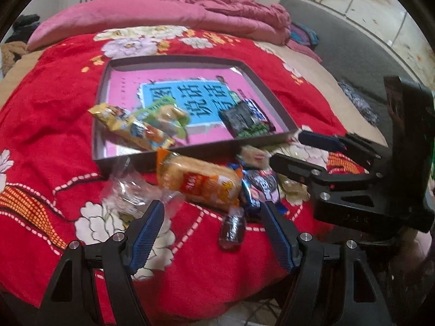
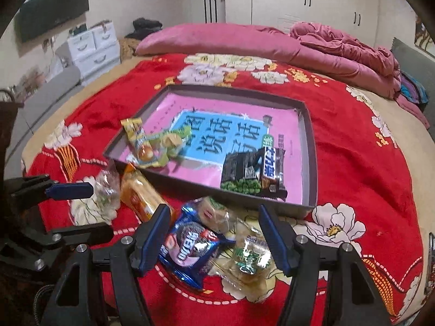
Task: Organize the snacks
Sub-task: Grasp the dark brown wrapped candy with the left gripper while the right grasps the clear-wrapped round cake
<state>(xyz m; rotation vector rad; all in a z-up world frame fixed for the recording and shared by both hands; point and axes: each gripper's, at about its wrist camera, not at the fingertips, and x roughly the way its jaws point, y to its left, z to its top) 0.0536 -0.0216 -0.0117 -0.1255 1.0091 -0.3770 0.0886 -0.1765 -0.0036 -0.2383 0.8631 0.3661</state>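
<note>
On a bed, a red floral blanket (image 2: 353, 163) carries a shallow dark tray (image 2: 310, 163) with a pink and blue liner; several snacks already lie inside. Loose packets sit on the blanket just in front of its near wall: an orange cracker pack (image 1: 201, 182), a blue cookie pack (image 2: 190, 247). Both the left gripper (image 1: 212, 217) and right gripper (image 2: 213, 222) hover with jaws apart, empty.

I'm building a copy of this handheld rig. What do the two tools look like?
Both tools match. The left tool and right tool have black plastic frames with triangular cut-outs, silver round screws at the joints, and two long fingers faced with blue textured pads. No cables, printed markings or sleeves can be made out.
</note>
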